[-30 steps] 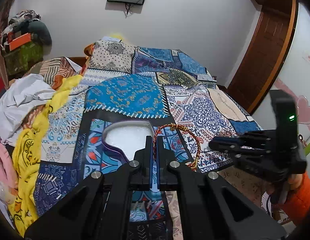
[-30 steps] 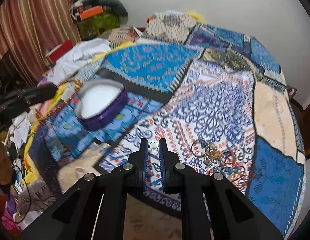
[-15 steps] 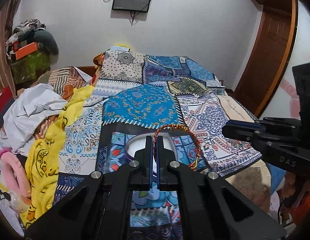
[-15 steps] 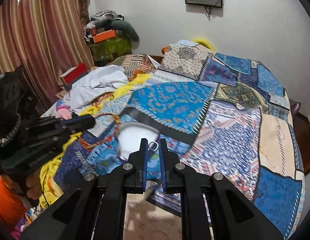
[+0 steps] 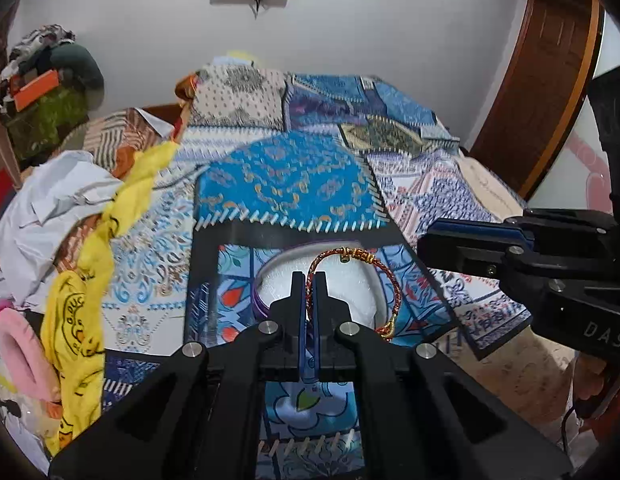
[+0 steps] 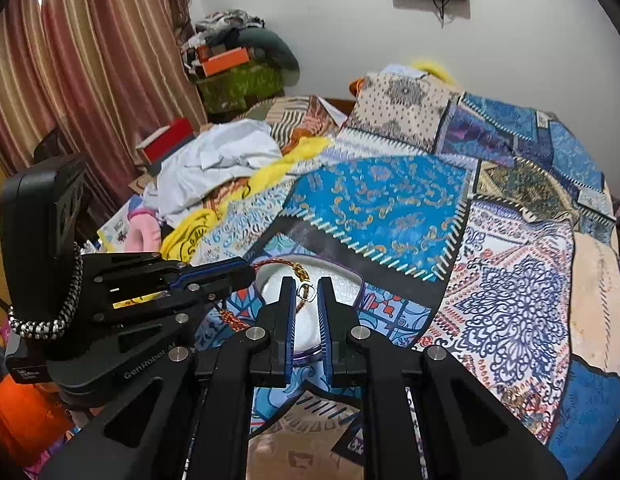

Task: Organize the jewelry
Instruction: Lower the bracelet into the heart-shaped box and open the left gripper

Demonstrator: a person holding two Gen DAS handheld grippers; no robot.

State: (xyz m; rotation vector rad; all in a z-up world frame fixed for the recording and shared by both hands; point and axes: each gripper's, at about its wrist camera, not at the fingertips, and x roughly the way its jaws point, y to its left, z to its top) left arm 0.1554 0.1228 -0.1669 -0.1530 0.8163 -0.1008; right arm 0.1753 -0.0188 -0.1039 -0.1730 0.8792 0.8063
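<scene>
My left gripper [image 5: 309, 280] is shut on a red and gold braided bracelet [image 5: 357, 256] and holds it over the purple-rimmed jewelry box with white lining [image 5: 349, 300]. In the right wrist view the left gripper [image 6: 246, 274] comes in from the left with the bracelet [image 6: 286, 266] over the box [image 6: 341, 276]. My right gripper [image 6: 306, 290] has its jaws slightly apart. A small silver ring [image 6: 306, 290] sits between its fingertips above the box. I cannot tell whether the pads still touch the ring. The right gripper also shows in the left wrist view [image 5: 433, 246].
The box sits on a patchwork bedspread [image 6: 509, 300]. A small heap of other jewelry [image 6: 521, 400] lies at the near right. Crumpled clothes [image 5: 50, 208] and a yellow cloth [image 5: 78, 320] lie along the left. A wooden door [image 5: 541, 80] stands at the right.
Both grippers have come together over the box. The right jaws have opened slightly around the ring. The left gripper still grips the bracelet.
</scene>
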